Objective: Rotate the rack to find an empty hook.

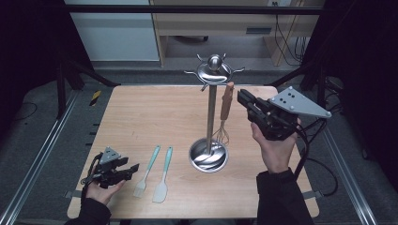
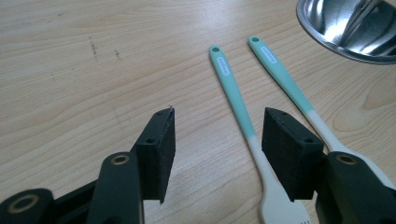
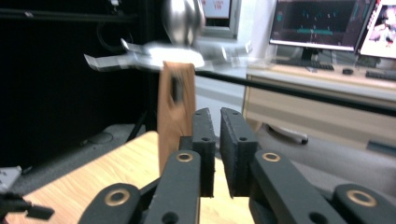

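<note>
A whisk with a wooden handle point(image 1: 227, 101) point(image 3: 175, 116) hangs from a hook of the steel utensil stand point(image 1: 211, 112) point(image 3: 182, 28); its wires dangle just above the stand's round base point(image 1: 209, 157) point(image 2: 350, 28). My right gripper point(image 1: 240, 97) point(image 3: 219, 135) hovers right beside the handle, its jaws only a narrow gap apart with nothing between them. A teal-handled brush point(image 1: 146, 171) point(image 2: 233, 91) and a teal-handled spatula point(image 1: 163, 176) point(image 2: 285, 79) lie side by side on the table. My left gripper point(image 1: 135, 168) point(image 2: 217, 140) rests open just left of them, and the brush's neck lies untouched in front of its jaws.
The wooden table point(image 1: 141, 108) has bare room across its left and back parts. Metal rails run along both sides of it. Several empty hooks ring the stand's top. Desks with monitors stand beyond the far edge.
</note>
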